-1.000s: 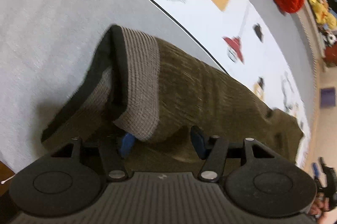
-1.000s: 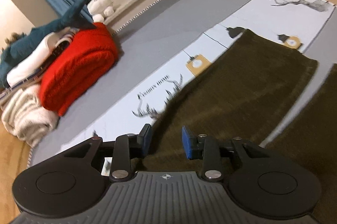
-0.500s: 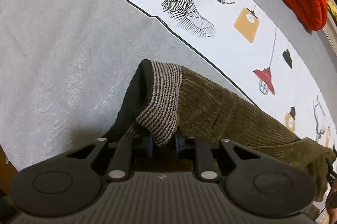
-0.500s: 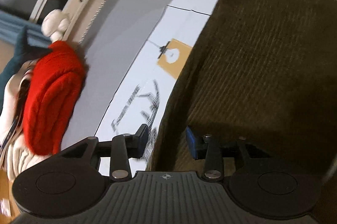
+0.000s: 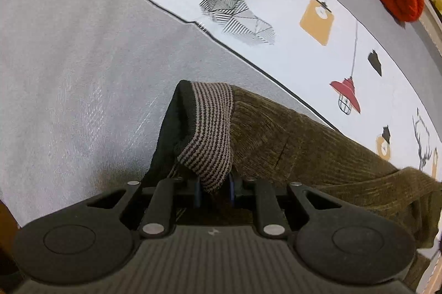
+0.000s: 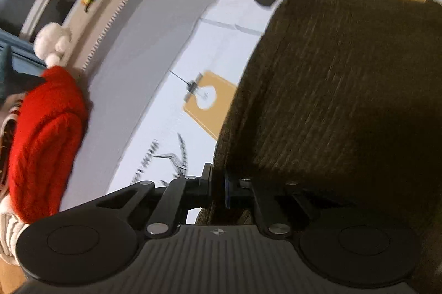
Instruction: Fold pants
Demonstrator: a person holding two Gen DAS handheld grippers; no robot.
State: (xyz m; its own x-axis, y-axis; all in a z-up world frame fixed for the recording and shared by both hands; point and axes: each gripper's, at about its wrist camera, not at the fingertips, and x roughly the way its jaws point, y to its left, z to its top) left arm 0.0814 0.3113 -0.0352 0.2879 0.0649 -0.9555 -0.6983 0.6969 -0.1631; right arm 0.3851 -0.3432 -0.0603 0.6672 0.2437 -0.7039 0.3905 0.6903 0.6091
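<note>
- The pants (image 5: 290, 144), of olive corduroy, lie on the grey and white bed cover (image 5: 83, 50), and their striped waistband (image 5: 212, 133) is lifted near the left gripper (image 5: 214, 190).
- The left gripper is clamped on the waistband; a second ago its jaws stood apart around it.
- The right gripper (image 6: 218, 187) has just closed and now pinches the left edge of the pants.
- With both holds taken, I judge the cloth ready to be lifted and folded over.

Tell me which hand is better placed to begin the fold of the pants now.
Probably left. The left gripper is shut on the striped waistband, a lifted end that is ready to carry over. The right gripper has just closed on a side edge of the pants.
</note>
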